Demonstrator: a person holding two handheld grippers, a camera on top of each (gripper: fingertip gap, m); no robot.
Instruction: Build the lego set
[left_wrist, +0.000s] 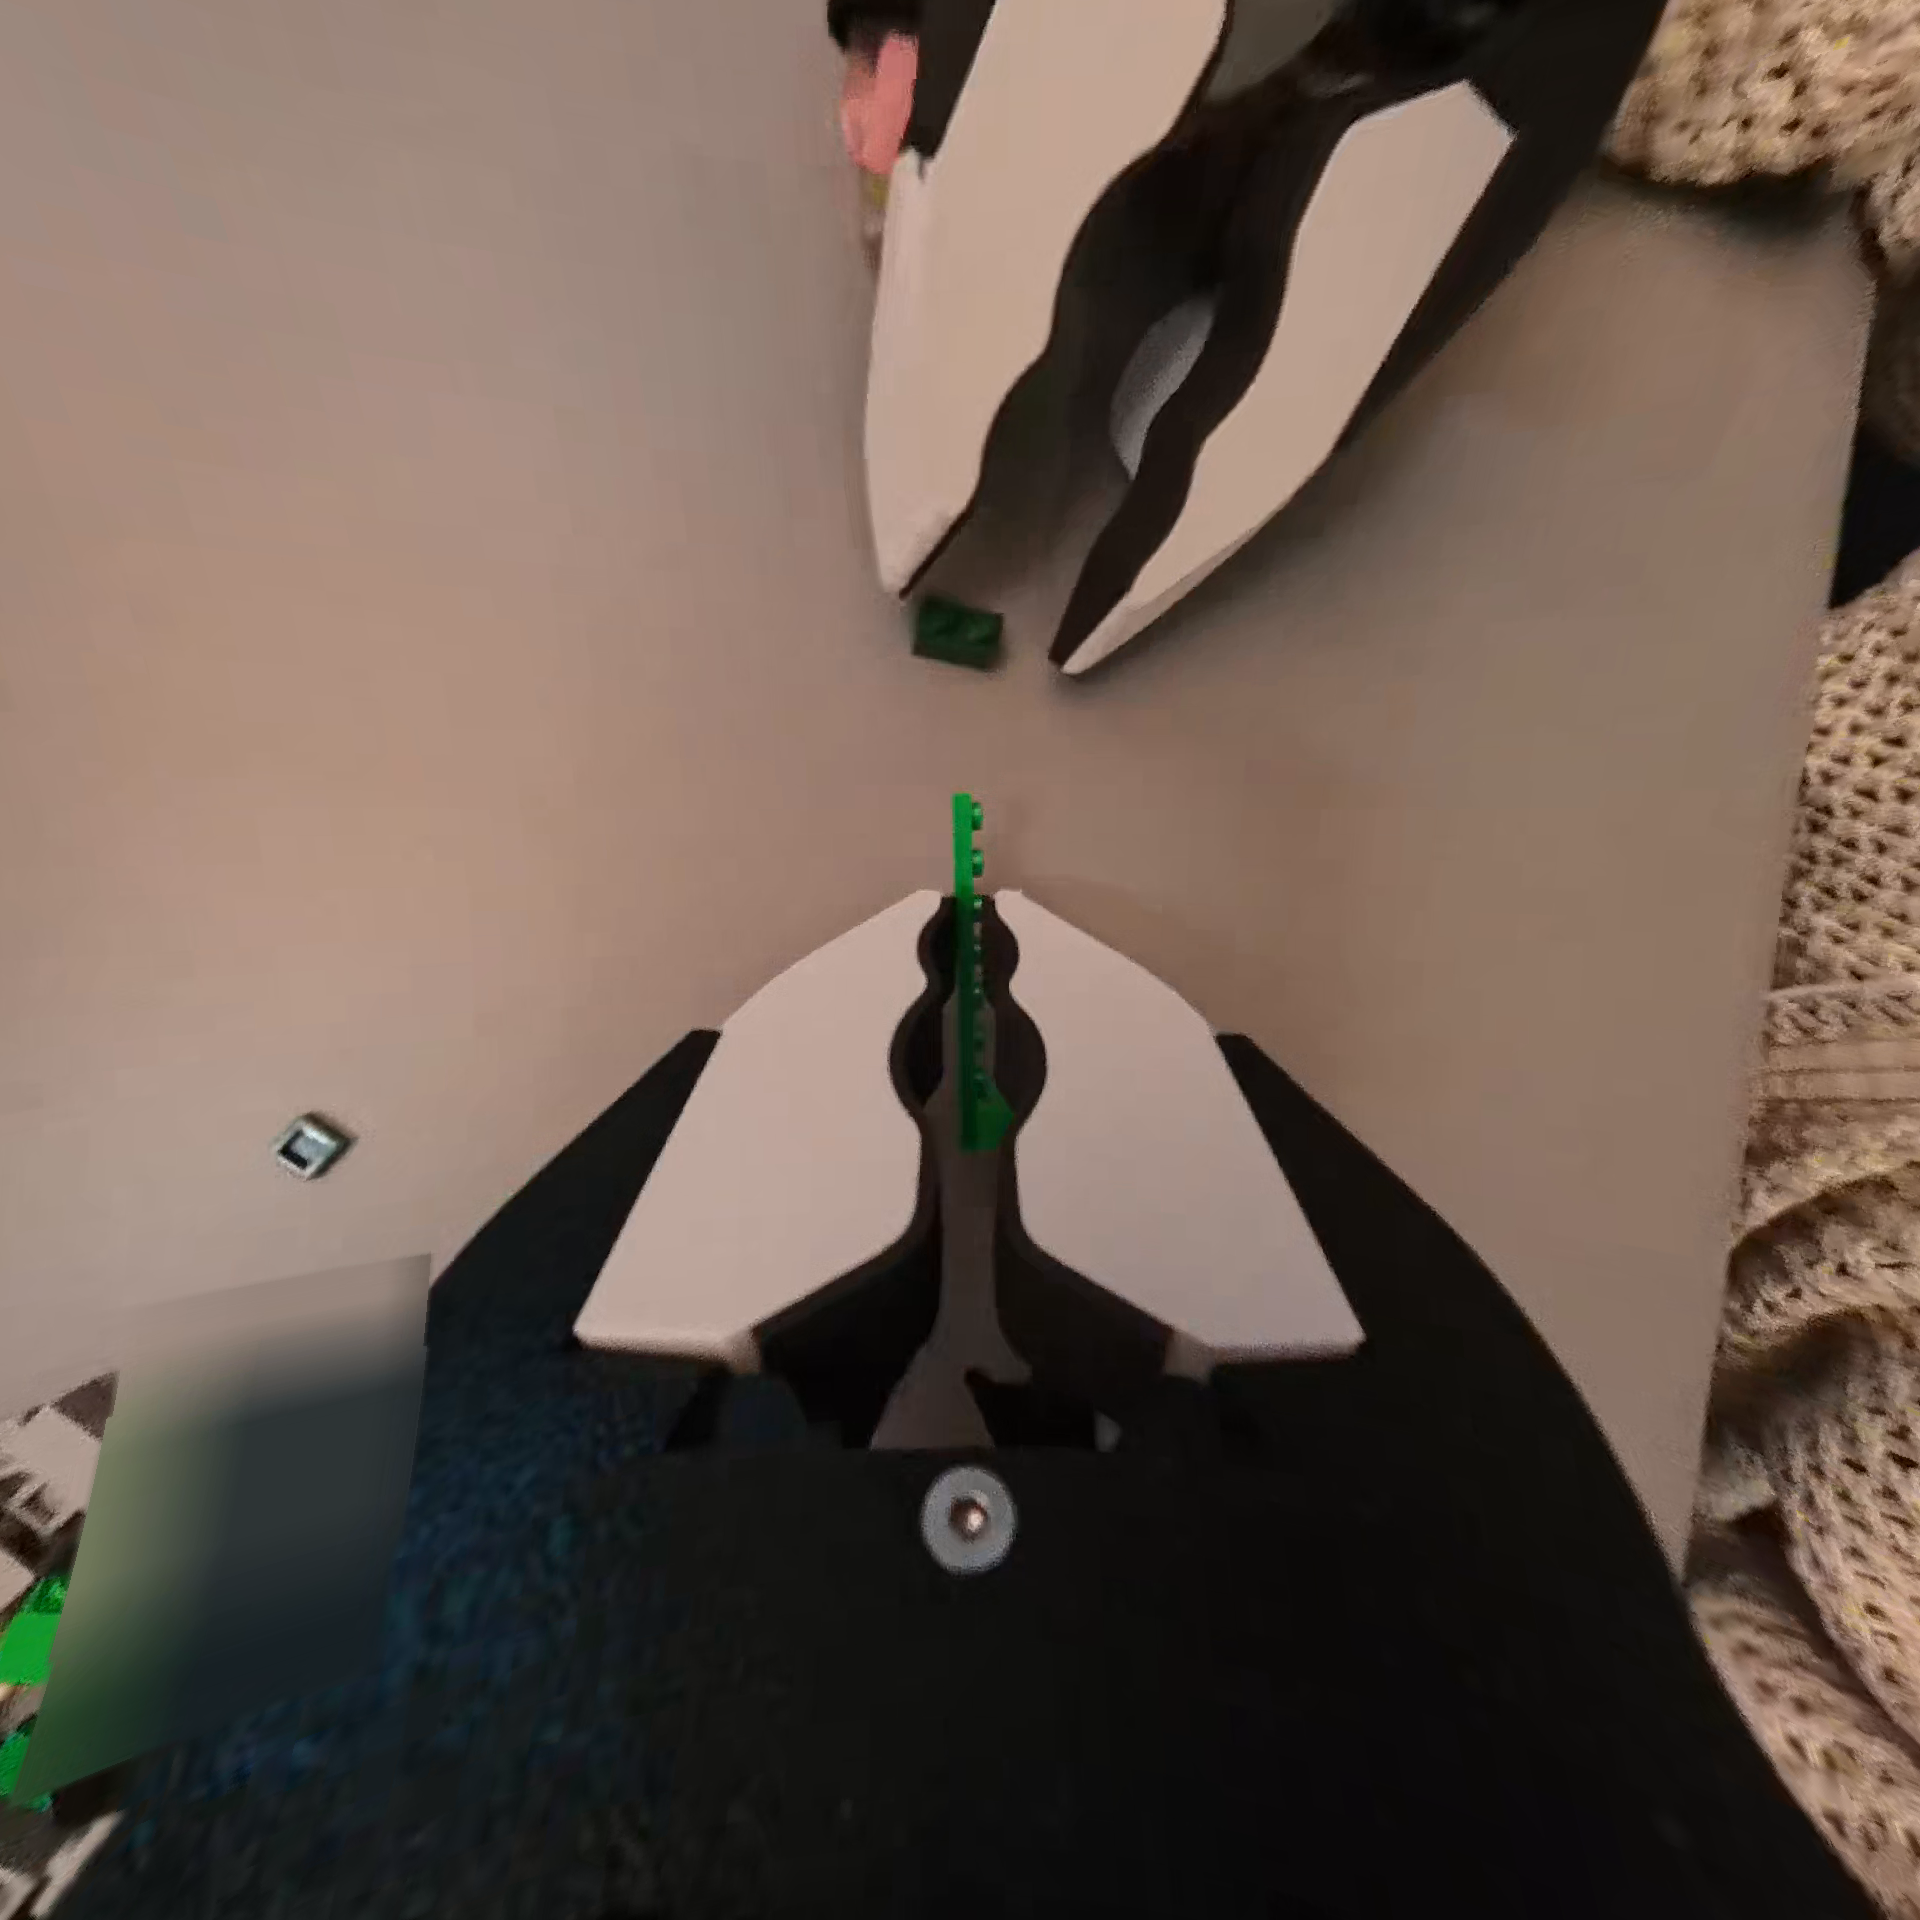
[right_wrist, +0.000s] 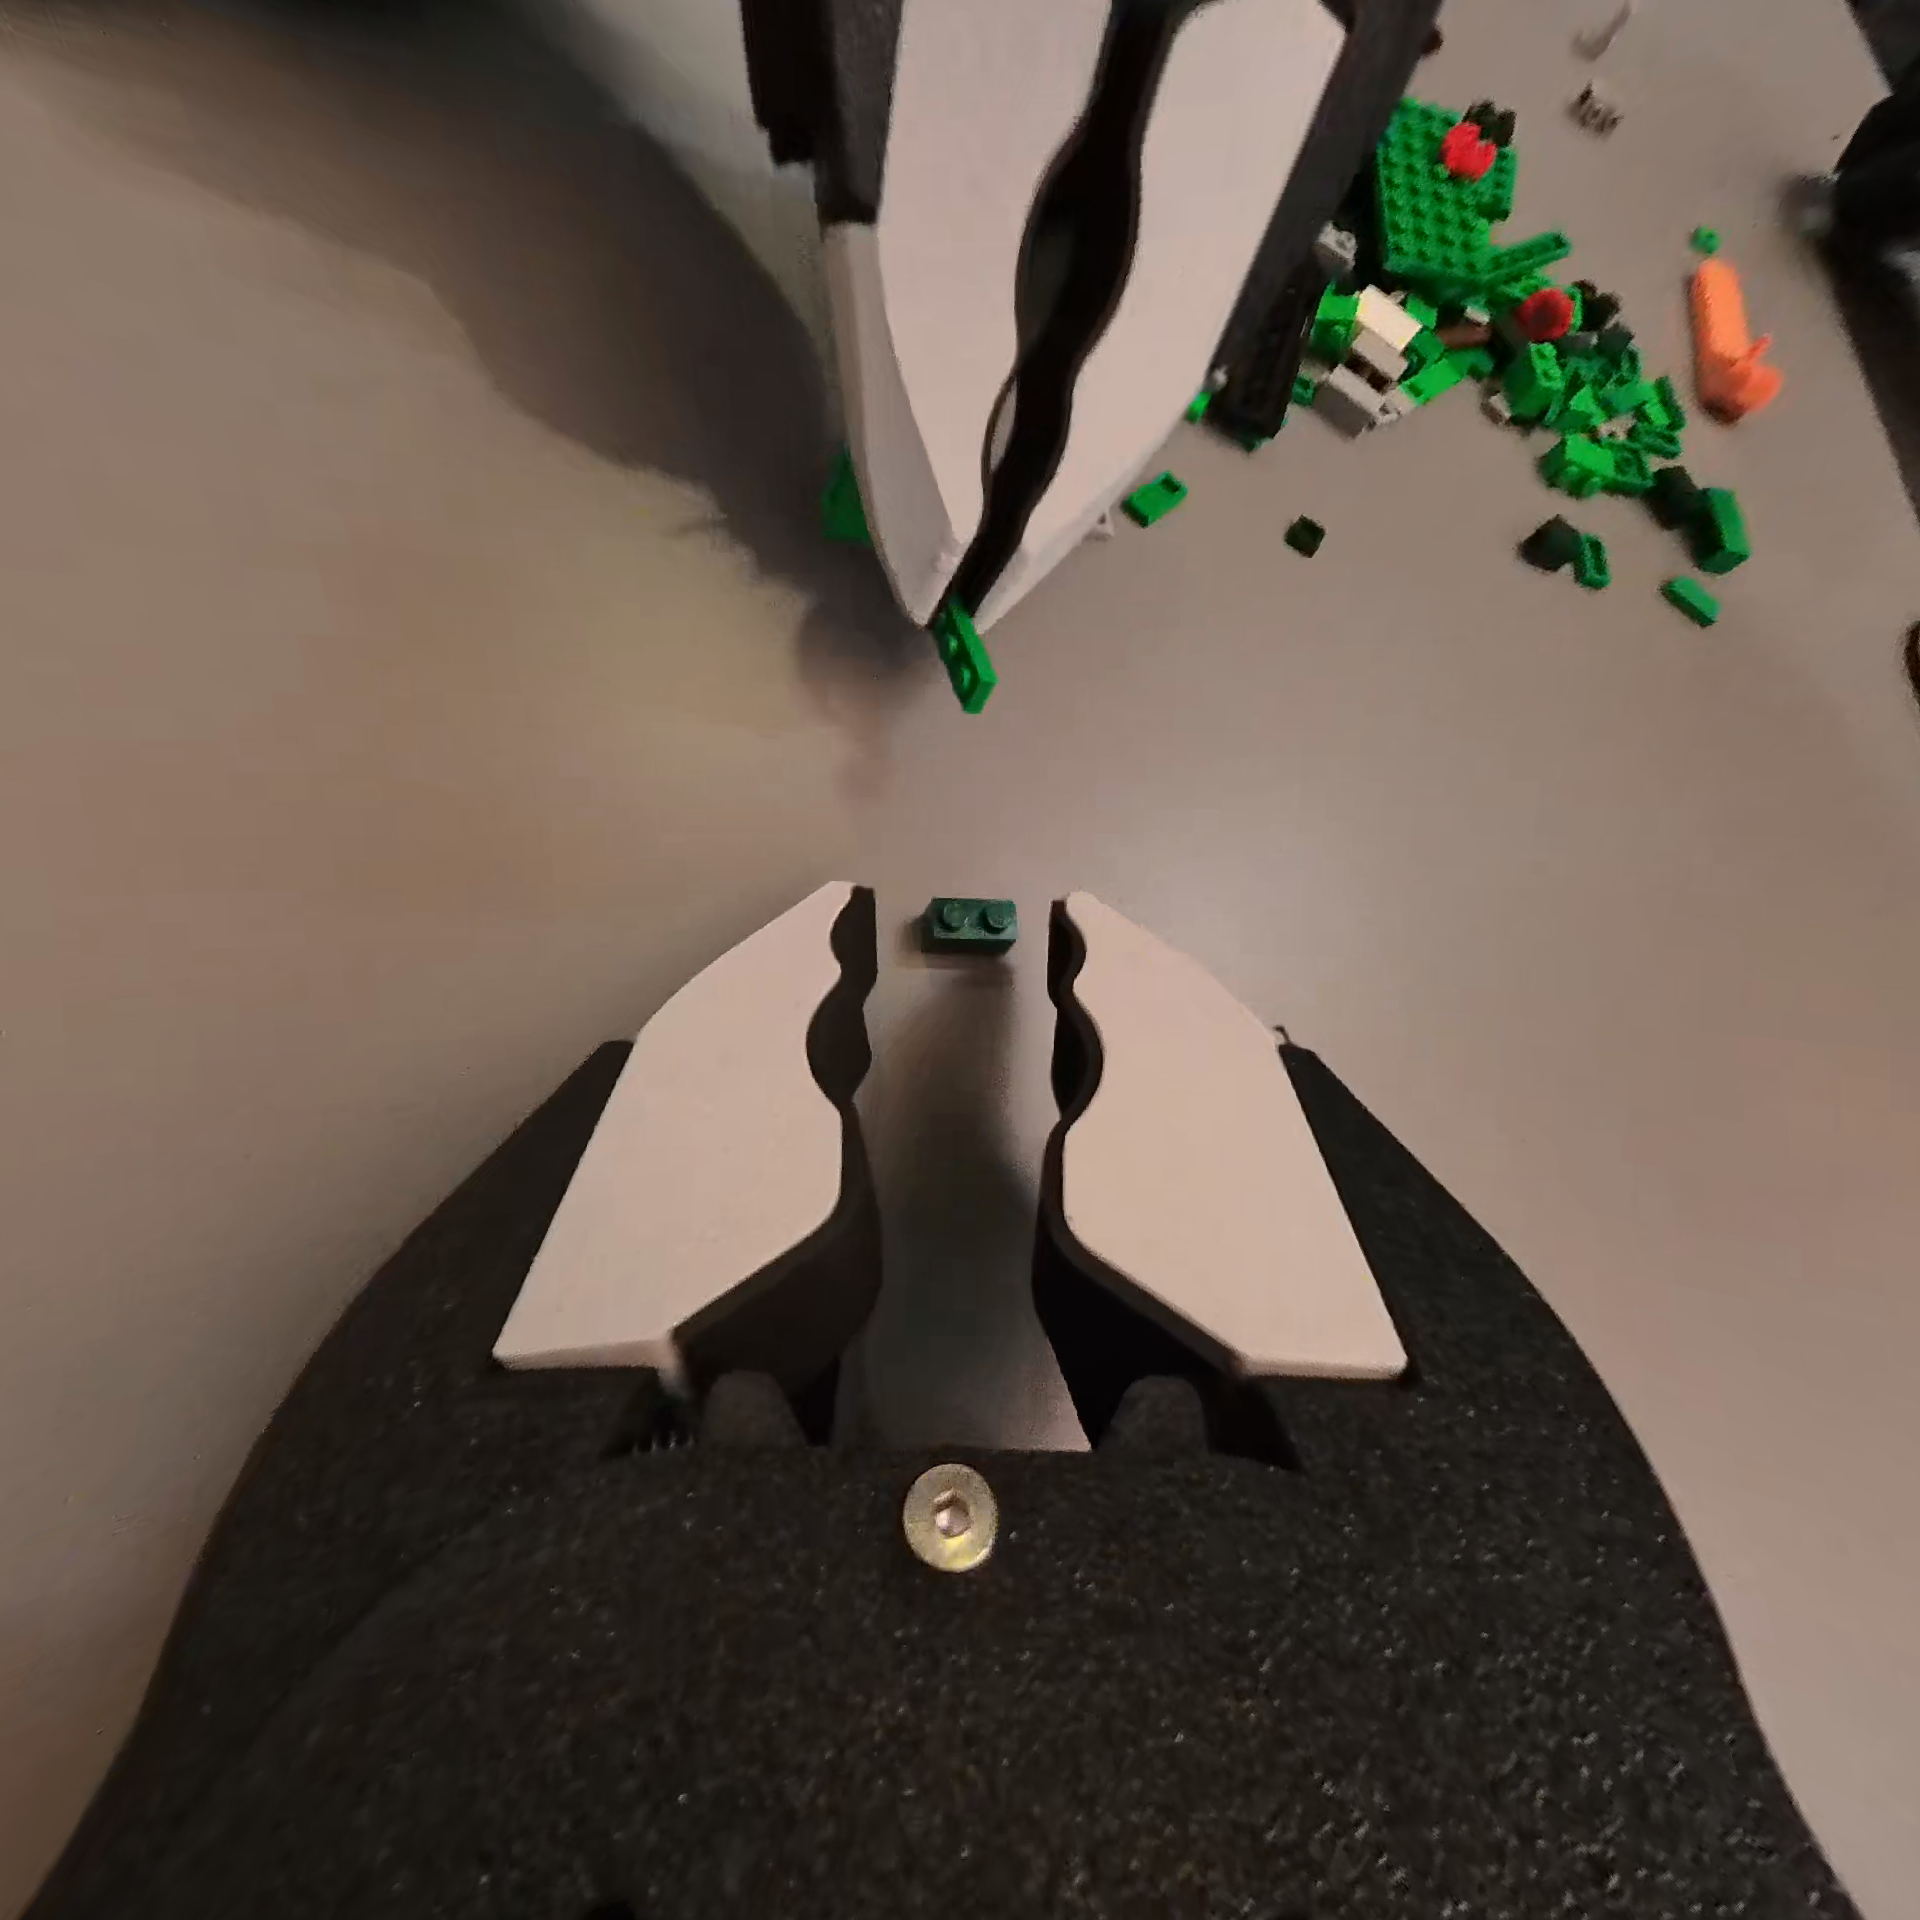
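On the grey table (right_wrist: 312, 727), taking the dark green brick (right_wrist: 969, 924) as our landmark, we work from left to right. In the left wrist view, well to the left of that brick (left_wrist: 957, 630) and nearer the camera, we see a small grey square piece (left_wrist: 312, 1146) lying alone. Next comes our left gripper (left_wrist: 974, 896), whose jaws are pressed together on a thin bright green plate (left_wrist: 972, 862); we hold it edge-on, with its studded end poking out past the fingertips towards the brick and apart from it. In the right wrist view, the same plate (right_wrist: 964, 661) juts from the left gripper (right_wrist: 951, 608) just beyond the brick. Our right gripper (right_wrist: 961, 896) stands with its jaws parted and holding nothing, one fingertip on each side of the brick, which lies flat on the table, studs up, with a small gap to each finger. In the left wrist view the right gripper (left_wrist: 982, 629) comes down from above over the same brick. Far to the right of the brick and beyond it, we see a heap of loose green pieces (right_wrist: 1507, 343), and past that an orange tool (right_wrist: 1730, 343). A knitted cream cloth (left_wrist: 1829, 1143) lines the table's right edge in the left wrist view.
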